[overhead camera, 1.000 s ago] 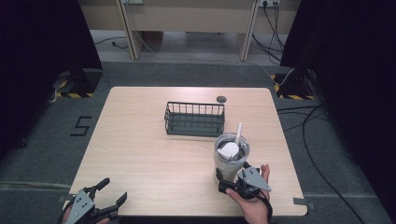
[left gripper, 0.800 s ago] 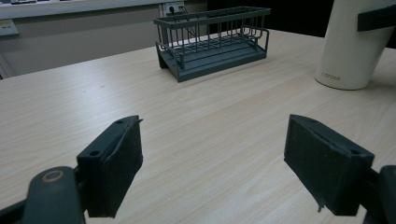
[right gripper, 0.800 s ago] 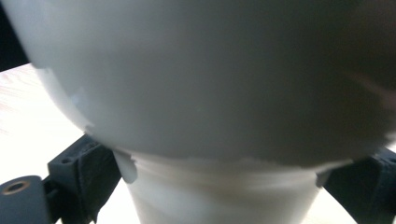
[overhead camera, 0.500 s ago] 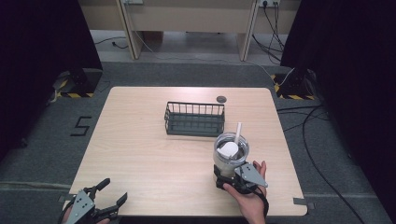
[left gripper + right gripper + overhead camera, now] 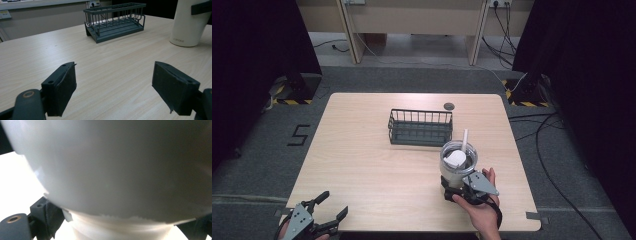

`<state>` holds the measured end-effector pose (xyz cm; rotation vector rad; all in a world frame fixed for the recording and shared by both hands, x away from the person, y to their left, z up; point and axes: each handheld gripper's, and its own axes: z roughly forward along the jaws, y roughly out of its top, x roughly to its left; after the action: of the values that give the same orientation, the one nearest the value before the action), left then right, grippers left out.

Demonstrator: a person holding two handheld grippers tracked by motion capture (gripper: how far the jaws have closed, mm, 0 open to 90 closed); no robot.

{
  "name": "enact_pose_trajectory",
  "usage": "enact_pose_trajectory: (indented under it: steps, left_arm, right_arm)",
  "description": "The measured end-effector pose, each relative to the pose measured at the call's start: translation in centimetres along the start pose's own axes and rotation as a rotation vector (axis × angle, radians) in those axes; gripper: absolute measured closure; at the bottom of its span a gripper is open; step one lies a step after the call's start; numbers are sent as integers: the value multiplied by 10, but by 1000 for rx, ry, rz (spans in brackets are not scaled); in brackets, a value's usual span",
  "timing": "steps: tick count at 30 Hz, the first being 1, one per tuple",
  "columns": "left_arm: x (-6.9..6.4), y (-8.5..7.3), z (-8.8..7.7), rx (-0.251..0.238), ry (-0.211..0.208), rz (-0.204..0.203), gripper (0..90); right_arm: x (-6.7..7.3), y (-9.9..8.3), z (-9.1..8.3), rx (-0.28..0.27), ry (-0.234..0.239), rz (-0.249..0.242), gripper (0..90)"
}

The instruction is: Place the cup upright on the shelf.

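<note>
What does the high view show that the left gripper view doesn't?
High view: the straw, the lid, the dark disc beyond the basket, and the right gripper closed around the tumbler at its base. Left gripper view: the left gripper with open fingers close up, and small lettering low on the tumbler. Shared: basket, tumbler, table.

Left gripper [image 5: 328,209] agape, right gripper [image 5: 455,190] clamped.

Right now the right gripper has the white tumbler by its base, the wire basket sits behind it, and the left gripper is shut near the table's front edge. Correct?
Not quite. The left gripper is open: the left gripper view shows its jaws spread wide with bare table between them. The rest holds: the right gripper grips the white tumbler at its base, and the wire basket sits behind it.
</note>
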<state>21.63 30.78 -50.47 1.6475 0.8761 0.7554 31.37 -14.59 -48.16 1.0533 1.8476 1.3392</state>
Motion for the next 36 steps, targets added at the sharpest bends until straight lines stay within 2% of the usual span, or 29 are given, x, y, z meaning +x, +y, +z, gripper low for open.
enact_pose_trajectory:
  steps: [5,14,28,36]
  left_arm:
    - [0,0,0,1,-3,5,187]
    - [-1,0,0,-2,-2,7,187]
    - [0,0,0,-3,1,9,189]
    - [0,0,0,-4,1,7,191]
  right_arm:
    - [1,2,2,0,1,-5,102]
    - [0,6,4,-4,14,25,101]
    - [-6,37,9,-59,-2,20,100]
    - [-10,49,20,-56,-7,21,100]
